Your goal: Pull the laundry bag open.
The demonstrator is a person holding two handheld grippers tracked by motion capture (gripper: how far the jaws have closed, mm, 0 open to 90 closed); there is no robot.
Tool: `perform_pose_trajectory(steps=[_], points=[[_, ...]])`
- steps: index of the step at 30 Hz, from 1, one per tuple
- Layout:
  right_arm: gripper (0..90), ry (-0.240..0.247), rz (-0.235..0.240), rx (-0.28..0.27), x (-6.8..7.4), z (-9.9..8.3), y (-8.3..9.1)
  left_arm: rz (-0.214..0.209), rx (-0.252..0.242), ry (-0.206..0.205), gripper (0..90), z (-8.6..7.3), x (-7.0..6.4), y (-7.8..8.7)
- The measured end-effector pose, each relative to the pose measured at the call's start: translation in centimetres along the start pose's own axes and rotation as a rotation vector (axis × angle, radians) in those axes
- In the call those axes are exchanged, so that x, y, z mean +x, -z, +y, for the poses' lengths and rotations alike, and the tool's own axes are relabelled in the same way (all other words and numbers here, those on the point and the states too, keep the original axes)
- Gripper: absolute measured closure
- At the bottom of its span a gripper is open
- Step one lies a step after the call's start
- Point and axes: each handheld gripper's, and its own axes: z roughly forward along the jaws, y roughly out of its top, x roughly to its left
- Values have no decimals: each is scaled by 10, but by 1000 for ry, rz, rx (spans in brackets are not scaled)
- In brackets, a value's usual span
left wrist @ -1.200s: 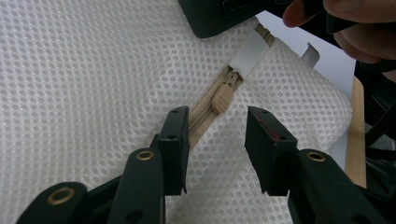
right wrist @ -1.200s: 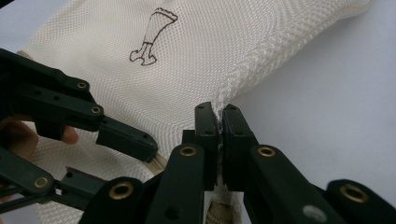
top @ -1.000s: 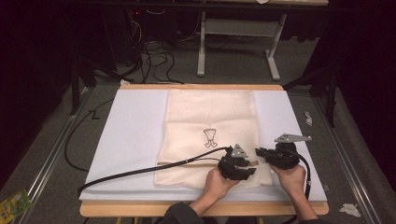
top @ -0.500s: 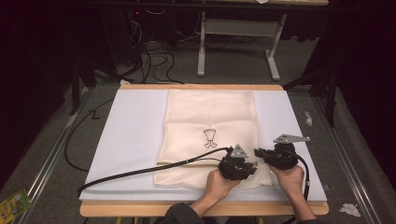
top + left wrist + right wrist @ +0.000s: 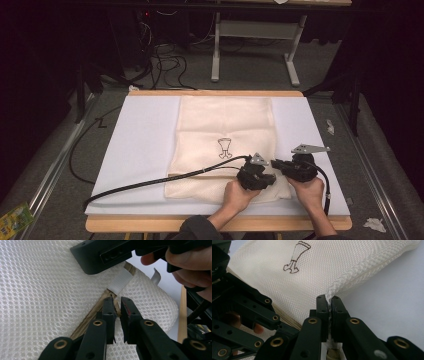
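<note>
You are working a cream mesh laundry bag [image 5: 225, 145] lying flat on the white-padded table [image 5: 140, 145], its near right corner right at both tongs. Your right tongs [image 5: 329, 305] are pinching the mesh edge, jaws pressed together on a thin fold. Your left tongs [image 5: 118, 305] are standing slightly spread around the tan zipper tape [image 5: 87, 319], just short of the white tab [image 5: 120, 282]. Judging by its look, the bag is light, limp and stretchy, so grip the stitched zipper edge, not loose mesh.
</note>
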Motion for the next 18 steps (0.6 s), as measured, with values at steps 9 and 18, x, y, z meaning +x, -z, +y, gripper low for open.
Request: perform_pose_trajectory(steps=[9, 18], points=[[878, -5, -2, -2, -3, -3, 2, 17, 23, -12, 866, 0, 1, 2], [879, -13, -3, -9, -10, -7, 6, 26, 37, -26, 868, 3, 0, 7]])
